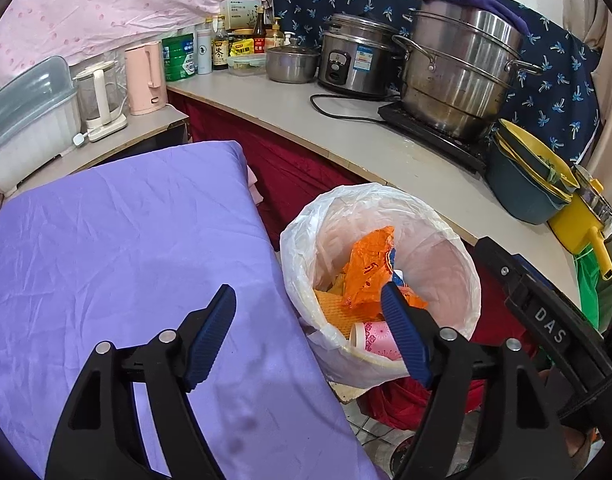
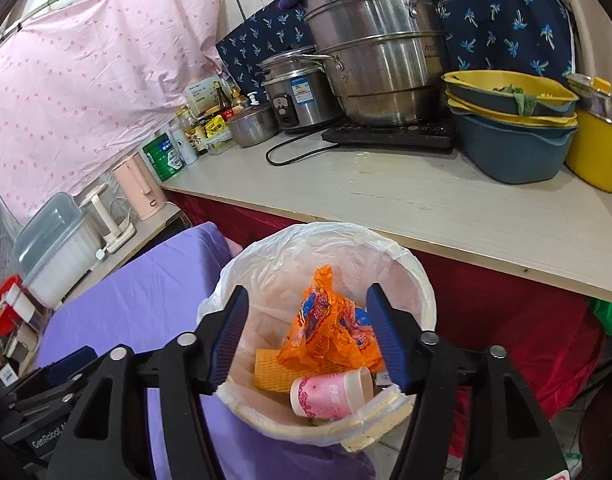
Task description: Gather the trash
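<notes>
Both claws are hanging released and empty: the right claw (image 2: 307, 334) over the lined bin (image 2: 419, 280) holding an orange wrapper (image 2: 325, 332) and pink cup (image 2: 329, 396), the left claw (image 1: 307, 334) straddling its rim beside the purple bed (image 1: 126, 260).

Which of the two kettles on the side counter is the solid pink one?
The pink kettle nearer the green tin; the other kettle beside it is clear glass with a cream handle.

a pale table (image 2: 405, 200) runs along the wall, bearing a steel steamer pot (image 2: 377, 52) on a black cooktop (image 2: 389, 136), a rice cooker (image 2: 298, 96), stacked blue and yellow basins (image 2: 509, 128), bottles and a small pot. beside it a purple-sheeted bed (image 1: 118, 248) lies bare.
</notes>
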Tool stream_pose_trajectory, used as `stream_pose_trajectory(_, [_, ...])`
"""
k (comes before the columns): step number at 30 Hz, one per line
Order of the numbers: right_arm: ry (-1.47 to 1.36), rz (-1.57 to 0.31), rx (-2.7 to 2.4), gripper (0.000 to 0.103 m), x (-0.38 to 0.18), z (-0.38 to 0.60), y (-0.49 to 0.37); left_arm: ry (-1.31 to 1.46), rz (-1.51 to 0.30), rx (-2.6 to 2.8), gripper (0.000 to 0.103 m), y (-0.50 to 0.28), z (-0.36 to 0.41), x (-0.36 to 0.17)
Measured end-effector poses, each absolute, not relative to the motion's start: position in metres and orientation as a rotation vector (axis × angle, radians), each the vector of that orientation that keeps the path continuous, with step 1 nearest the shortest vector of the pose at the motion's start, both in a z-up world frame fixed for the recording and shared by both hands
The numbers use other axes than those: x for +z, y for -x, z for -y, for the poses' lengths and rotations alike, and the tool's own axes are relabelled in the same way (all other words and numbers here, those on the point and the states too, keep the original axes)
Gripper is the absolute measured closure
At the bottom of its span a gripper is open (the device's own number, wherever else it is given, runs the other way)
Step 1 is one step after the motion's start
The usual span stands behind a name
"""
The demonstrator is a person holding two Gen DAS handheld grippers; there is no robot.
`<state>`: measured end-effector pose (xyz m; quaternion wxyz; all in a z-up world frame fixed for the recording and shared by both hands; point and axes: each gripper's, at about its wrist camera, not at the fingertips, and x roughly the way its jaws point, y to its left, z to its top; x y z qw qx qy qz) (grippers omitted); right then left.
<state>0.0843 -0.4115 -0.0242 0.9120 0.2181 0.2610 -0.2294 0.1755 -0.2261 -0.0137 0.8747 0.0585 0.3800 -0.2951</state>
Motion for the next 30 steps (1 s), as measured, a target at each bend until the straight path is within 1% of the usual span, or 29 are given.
stream_pose_trajectory(3, [-0.419, -0.546, -0.474, 0.037, -0.018, 0.401, -0.075, -0.134, -0.780, -0.607, 0.026, -0.168, 0.221, -0.010])
stream_pose_trajectory(4, [-0.413, -0.548, -0.474, 0.035, -0.016, 0.398, -0.072, -0.138, -0.774, -0.601, 0.023, -0.165, 0.218, -0.008])
stream_pose_trajectory(9, [-0.362, -0.564, -0.476, 0.030, -0.009, 0.379, -0.055, -0.145, -0.756, -0.583, 0.016, -0.151, 0.205, -0.001])
stream_pose_trajectory(19, [-0.341, -0.611, -0.478, 0.027, -0.004, 0.352, -0.019, -0.157, -0.758, -0.540, 0.015, -0.126, 0.175, 0.001])
stream_pose_trajectory(30, [-0.275, -0.673, -0.493, 0.027, -0.002, 0.320, 0.011, -0.202, -0.779, -0.486, 0.015, -0.097, 0.138, -0.008])
